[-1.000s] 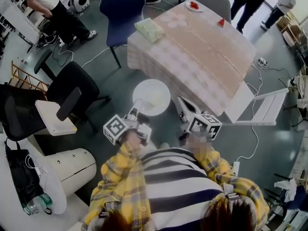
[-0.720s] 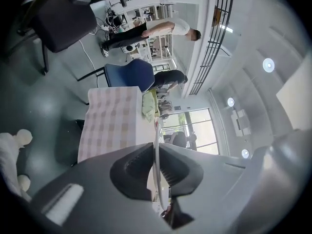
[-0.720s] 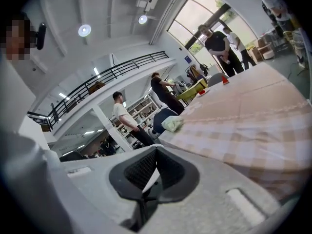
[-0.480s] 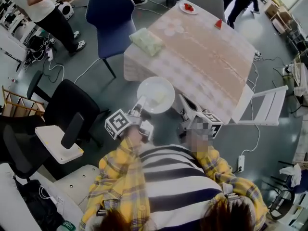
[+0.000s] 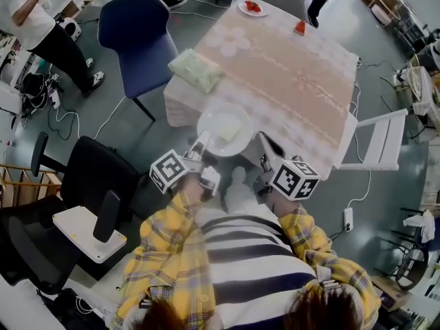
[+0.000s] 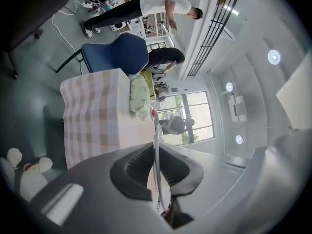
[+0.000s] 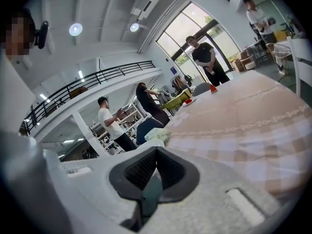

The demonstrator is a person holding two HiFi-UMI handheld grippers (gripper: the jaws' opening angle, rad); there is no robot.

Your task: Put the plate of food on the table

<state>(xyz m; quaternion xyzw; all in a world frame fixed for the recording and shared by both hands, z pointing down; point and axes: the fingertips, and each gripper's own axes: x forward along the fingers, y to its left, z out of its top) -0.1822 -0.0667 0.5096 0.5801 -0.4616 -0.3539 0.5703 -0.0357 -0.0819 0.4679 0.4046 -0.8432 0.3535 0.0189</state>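
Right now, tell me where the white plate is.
Head view, centre: the white plate is held by the left hand-held gripper at the table's near edge, just below the green cloth.

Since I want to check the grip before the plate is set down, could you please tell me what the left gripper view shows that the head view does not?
Only the left gripper view: the left tool shut on the thin rim of the plate, seen edge-on, and ceiling lights above. Only the head view: the plate's round face, the right tool beside it, and a white chair by the table. Both: the table with its checked cloth, the green cloth on its corner and the blue chair.
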